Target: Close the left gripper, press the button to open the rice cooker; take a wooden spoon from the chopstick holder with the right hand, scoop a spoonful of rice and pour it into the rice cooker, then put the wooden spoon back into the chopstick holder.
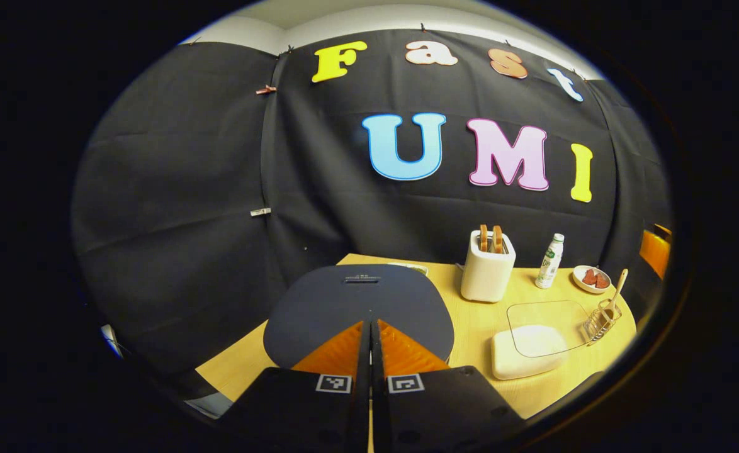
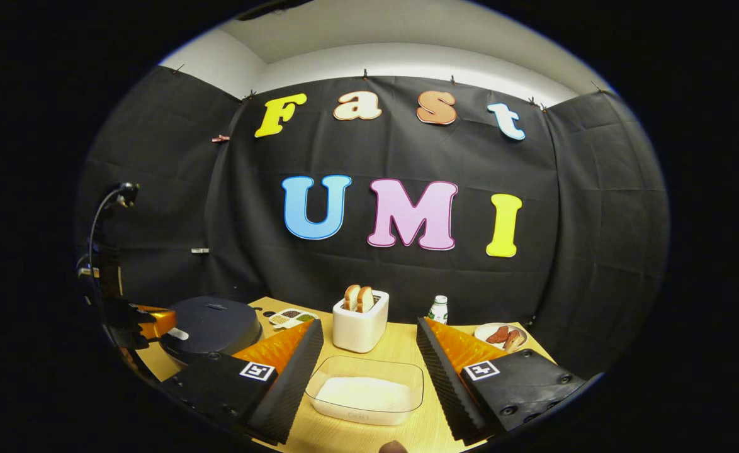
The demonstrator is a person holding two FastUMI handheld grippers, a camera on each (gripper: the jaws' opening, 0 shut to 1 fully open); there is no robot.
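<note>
the counter looks like pale wood laminate, smooth with a soft sheen. the rice cooker has a dark matt lid, plastic by the look of it. the toaster is smooth white plastic, faintly glossy. the rice container is clear glossy plastic or glass — i cannot tell which — with matt white rice inside. the chopstick holder is thin shiny metal wire, and the wooden spoon in it is bare, light wood. the booth wall is matt black cloth, creased. the fingers of the right hand-held gripper are ribbed — rough-looking, dull.
</note>
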